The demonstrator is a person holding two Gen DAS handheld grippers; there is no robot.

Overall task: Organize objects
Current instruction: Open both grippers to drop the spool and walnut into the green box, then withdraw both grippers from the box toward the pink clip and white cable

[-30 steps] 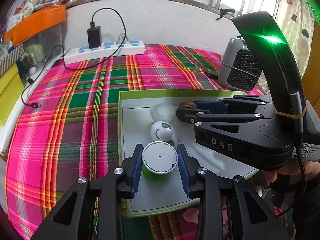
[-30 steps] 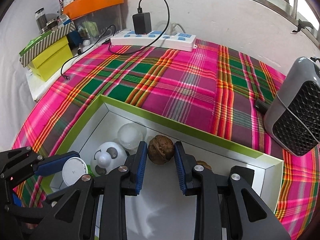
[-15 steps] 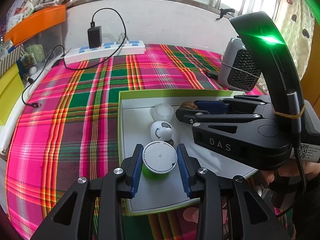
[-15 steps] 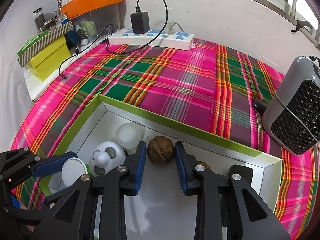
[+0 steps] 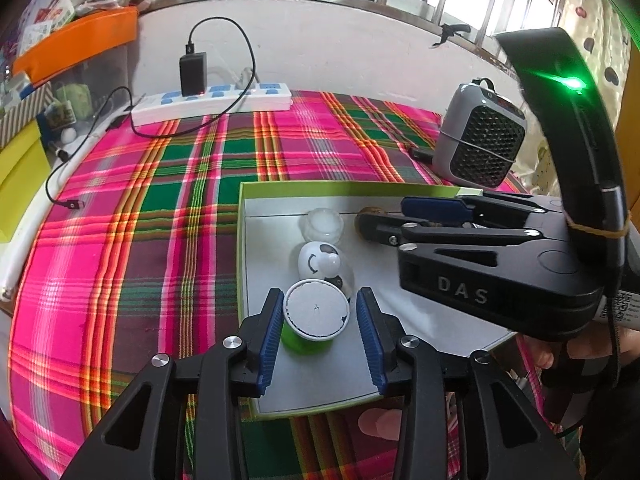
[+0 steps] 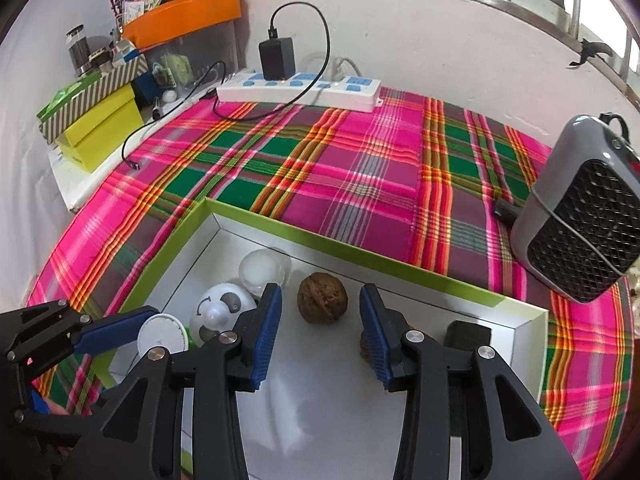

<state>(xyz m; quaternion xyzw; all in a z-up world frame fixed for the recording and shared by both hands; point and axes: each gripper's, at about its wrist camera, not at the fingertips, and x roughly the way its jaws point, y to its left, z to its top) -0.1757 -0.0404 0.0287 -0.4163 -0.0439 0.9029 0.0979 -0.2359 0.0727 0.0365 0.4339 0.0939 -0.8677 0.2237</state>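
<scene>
A green-rimmed white tray [image 5: 244, 240] [image 6: 384, 262] lies on the plaid cloth. In it are a green cup with a white lid [image 5: 316, 314] [image 6: 162, 336], a white panda toy [image 5: 318, 260] [image 6: 222, 310], a clear round jar [image 5: 322, 224] [image 6: 262, 270] and a brown walnut [image 6: 322, 303]. My left gripper [image 5: 318, 322] is open, with its blue pads either side of the cup and small gaps. My right gripper [image 6: 320, 324] is open around the walnut, which rests on the tray floor. A second brown nut [image 6: 362, 346] shows behind the right pad.
A grey mesh-fronted heater [image 5: 480, 140] [image 6: 584, 220] stands to the right of the tray. A white power strip with a black charger [image 5: 212, 100] [image 6: 298, 86] lies at the back wall. Yellow and striped boxes [image 6: 100, 120] stand at the left. A black block [image 6: 468, 334] sits in the tray's right corner.
Both grippers have opened. The left pads have come off the cup and the right pads have come off the walnut, which now rests in the tray.
</scene>
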